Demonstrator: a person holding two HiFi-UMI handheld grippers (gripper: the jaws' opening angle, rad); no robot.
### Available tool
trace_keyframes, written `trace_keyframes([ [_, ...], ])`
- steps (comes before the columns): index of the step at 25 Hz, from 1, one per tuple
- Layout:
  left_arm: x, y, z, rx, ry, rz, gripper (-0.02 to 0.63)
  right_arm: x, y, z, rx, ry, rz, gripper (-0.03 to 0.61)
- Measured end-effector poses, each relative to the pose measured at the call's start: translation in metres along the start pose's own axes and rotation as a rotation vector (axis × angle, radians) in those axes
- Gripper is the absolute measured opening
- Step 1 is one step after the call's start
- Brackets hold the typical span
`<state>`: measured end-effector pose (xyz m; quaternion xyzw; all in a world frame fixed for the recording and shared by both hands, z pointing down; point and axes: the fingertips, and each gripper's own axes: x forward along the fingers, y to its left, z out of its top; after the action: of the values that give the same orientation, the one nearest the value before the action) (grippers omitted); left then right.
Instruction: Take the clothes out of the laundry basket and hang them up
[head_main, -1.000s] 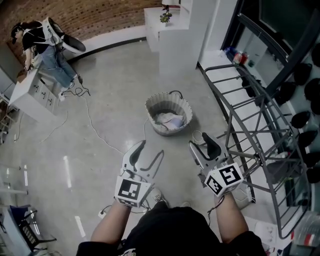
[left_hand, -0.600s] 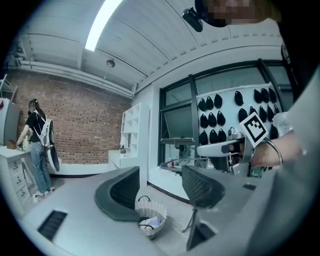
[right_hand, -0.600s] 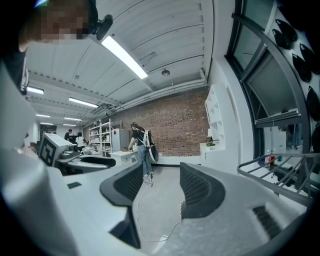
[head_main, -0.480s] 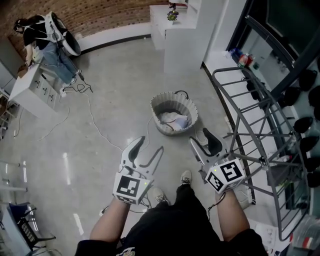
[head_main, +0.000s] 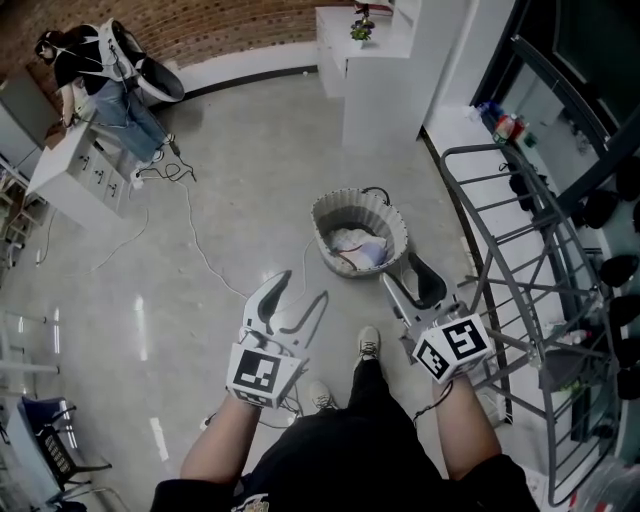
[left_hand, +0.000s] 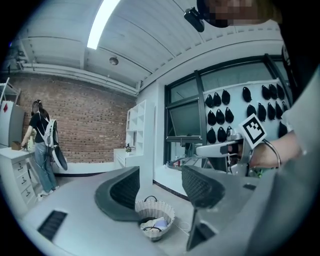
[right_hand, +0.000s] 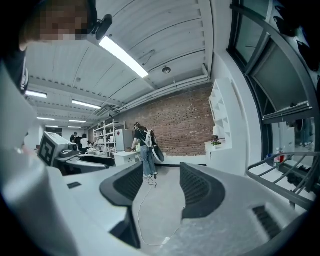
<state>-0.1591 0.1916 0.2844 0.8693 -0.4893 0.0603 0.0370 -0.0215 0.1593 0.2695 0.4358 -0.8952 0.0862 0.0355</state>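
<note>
Here, both tongs are held out low in front of the person, side by side and apart from each other, and neither grips anything. The left tongs (head_main: 298, 298) stand wide apart; in the left gripper view only the floor and the distant laundry basket (head_main: 328, 213) show through the gap. The right tongs (head_main: 402, 276) are likewise spread, and the right gripper view shows bare grey floor (right_hand: 165, 210) and a thin white cable (right_hand: 142, 205) between the pads, with nothing pressed by them. The basket, a round pale one with a scalloped rim, sits on the floor ahead of the tongs, just beyond the right one in the head view and not touched by either. The clothes (head_main: 358, 247) lie inside it as a crumpled heap of light fabric. To the right of the basket stands a grey metal drying rack (head_main: 510, 280), its bars bare, and the right tongs are just beside its near end. One of the person's shoes (head_main: 368, 343) shows on the floor between the two forearms. Far off at the upper left, another person (head_main: 95, 80) stands at a white cabinet (head_main: 85, 170) near a brick wall.
</note>
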Motion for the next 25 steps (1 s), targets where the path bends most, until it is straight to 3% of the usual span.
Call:
trace_keyframes([
  [25,0.209,0.041,0.008,-0.030,0.031,0.161,0.242,0.136,-0.178,0.006,0.049,0.041,0.185,0.242],
])
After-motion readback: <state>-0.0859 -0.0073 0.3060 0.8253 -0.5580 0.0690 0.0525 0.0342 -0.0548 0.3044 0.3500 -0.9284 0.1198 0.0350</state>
